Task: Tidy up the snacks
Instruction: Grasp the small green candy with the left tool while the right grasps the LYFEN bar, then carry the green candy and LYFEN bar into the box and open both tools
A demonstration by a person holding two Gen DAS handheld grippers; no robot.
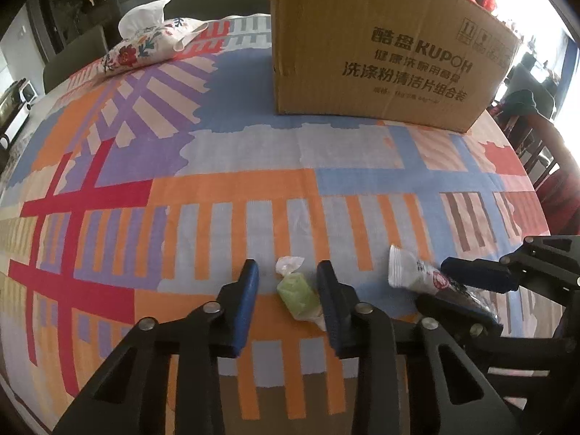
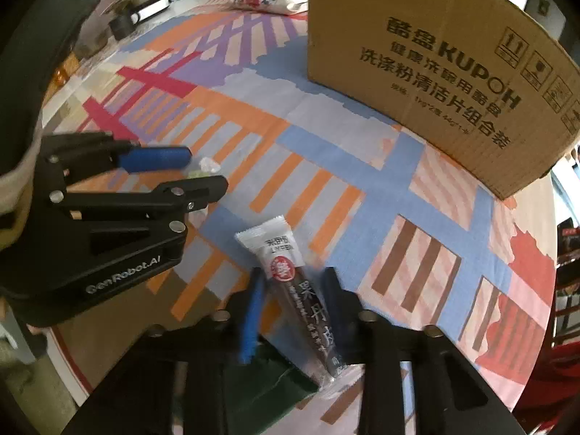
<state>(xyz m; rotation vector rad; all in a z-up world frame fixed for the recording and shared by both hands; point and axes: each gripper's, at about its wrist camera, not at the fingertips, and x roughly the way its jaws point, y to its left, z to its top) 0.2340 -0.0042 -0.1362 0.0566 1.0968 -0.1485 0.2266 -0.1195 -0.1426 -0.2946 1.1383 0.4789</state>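
Left gripper (image 1: 288,290) straddles a green wrapped candy (image 1: 297,295) on the patterned tabletop (image 1: 253,152), pads not yet pressing. Just beside it, the right gripper (image 2: 293,297) straddles a long dark snack packet (image 2: 301,290), contact unclear. A cardboard box (image 1: 380,47) stands beyond.

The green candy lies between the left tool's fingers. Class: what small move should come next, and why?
Probably close the left tool on the green candy. The candy lies on the tablecloth between the blue pads, with a gap still visible on its left side, so it does not look firmly gripped yet.
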